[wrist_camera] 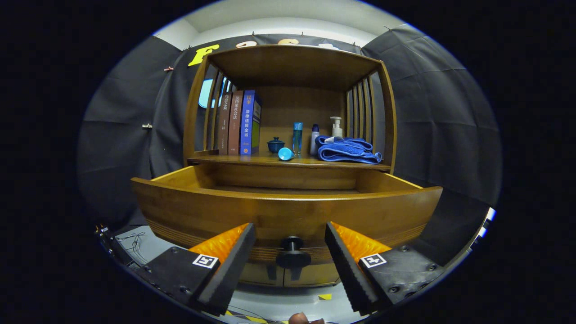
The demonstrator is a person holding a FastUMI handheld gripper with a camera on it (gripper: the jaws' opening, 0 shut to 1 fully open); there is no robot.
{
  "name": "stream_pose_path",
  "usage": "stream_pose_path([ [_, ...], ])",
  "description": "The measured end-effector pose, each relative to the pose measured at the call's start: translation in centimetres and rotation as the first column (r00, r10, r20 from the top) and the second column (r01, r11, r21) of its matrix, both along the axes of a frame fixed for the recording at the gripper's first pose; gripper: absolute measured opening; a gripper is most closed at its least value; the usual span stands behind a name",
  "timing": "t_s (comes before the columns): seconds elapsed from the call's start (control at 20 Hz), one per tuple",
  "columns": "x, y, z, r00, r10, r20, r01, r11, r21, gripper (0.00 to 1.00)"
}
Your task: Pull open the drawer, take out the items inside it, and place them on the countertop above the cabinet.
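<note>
A wooden cabinet has its drawer (288,211) pulled out toward me; the drawer's inside is hidden behind its tall front panel. A dark round knob (293,253) sticks out of the drawer front, right between my fingertips. My gripper (290,243) is open, its fingers standing either side of the knob with clear gaps and touching nothing. On the countertop (270,160) above the drawer lie a small light-blue cup (285,154) on its side and a folded blue towel (346,150).
Upright books (238,122) stand at the left of the countertop. A dark blue lidded pot (275,145), a blue glass (297,137), a small bottle (314,139) and a pump bottle (336,127) stand toward the back. Slatted sides and a roof enclose the shelf. Cables (132,240) lie on the floor left.
</note>
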State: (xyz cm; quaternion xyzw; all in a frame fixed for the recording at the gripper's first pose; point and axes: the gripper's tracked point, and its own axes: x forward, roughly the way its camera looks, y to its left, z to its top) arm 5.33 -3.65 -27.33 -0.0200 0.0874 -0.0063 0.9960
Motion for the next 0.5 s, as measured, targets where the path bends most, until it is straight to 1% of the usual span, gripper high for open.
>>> stream_pose_path([
  [0.05, -0.3, 0.4, -0.3, 1.0, 0.009, -0.004, -0.009, 1.0, 0.014, 0.99],
  [0.1, -0.1, 0.2, 0.1, 1.0, 0.008, 0.018, -0.008, 1.0, 0.012, 0.99],
  [0.15, -0.1, 0.3, 0.0, 1.0, 0.011, 0.014, -0.011, 1.0, -0.001, 0.99],
  [0.25, 0.3, 0.4, 0.2, 1.0, 0.005, 0.013, -0.005, 1.0, 0.008, 1.0],
  [0.5, 3.5, 0.4, 0.7, 1.0, 0.004, 0.005, -0.004, 1.0, -0.004, 1.0],
])
